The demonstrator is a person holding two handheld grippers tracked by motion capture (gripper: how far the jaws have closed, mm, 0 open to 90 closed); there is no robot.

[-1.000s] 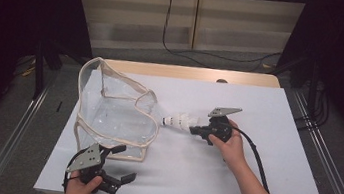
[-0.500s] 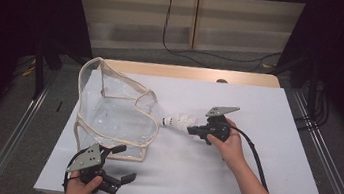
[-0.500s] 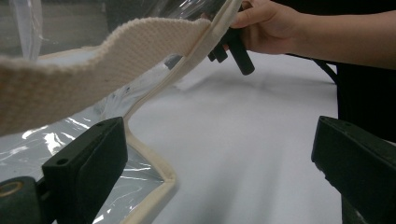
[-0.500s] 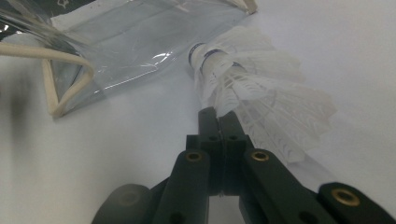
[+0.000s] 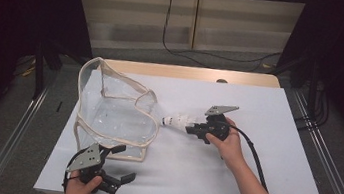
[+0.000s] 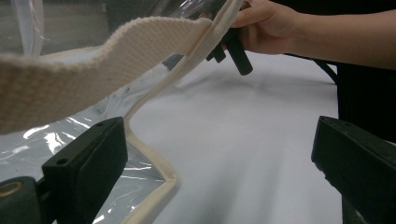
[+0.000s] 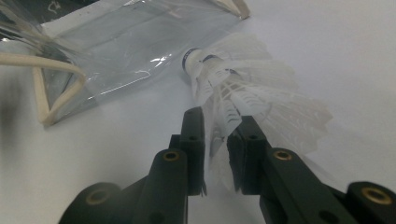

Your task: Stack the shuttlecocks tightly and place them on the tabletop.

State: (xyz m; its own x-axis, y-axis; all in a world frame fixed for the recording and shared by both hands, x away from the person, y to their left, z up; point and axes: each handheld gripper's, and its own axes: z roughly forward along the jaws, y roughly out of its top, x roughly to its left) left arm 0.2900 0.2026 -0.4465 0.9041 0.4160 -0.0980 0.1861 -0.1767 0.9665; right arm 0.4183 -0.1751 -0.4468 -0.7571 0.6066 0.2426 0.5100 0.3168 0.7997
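The right gripper [image 5: 195, 127] is pinching a white shuttlecock [image 5: 176, 122] by its feathers. From the high view, this appears only as a small white shape projecting from the jaw tips, its rounded end pointing at a clear plastic bag [image 5: 112, 114] with cream fabric trim. The right gripper view resolves the grip: both black jaws are pressed onto the feather skirt of the shuttlecock [image 7: 243, 93], one on each side, and the cork tip with its dark band lies ahead of the jaws, just short of the bag [image 7: 116, 42]. Whether the tip touches the plastic cannot be told.

The left gripper [image 5: 117, 170] sits near the table's front edge, jaws spread wide and holding nothing. The high view places the bag's near corner just ahead of it. The left gripper view adds detail: the bag's cream trim [image 6: 154, 182] runs beside the left-hand jaw, and a woven strap [image 6: 93, 70] hangs across the upper field, above the jaws. Farther ahead, the person's right hand [image 6: 266, 23] grips the other tool.

The white table [image 5: 249, 188] carries both items.
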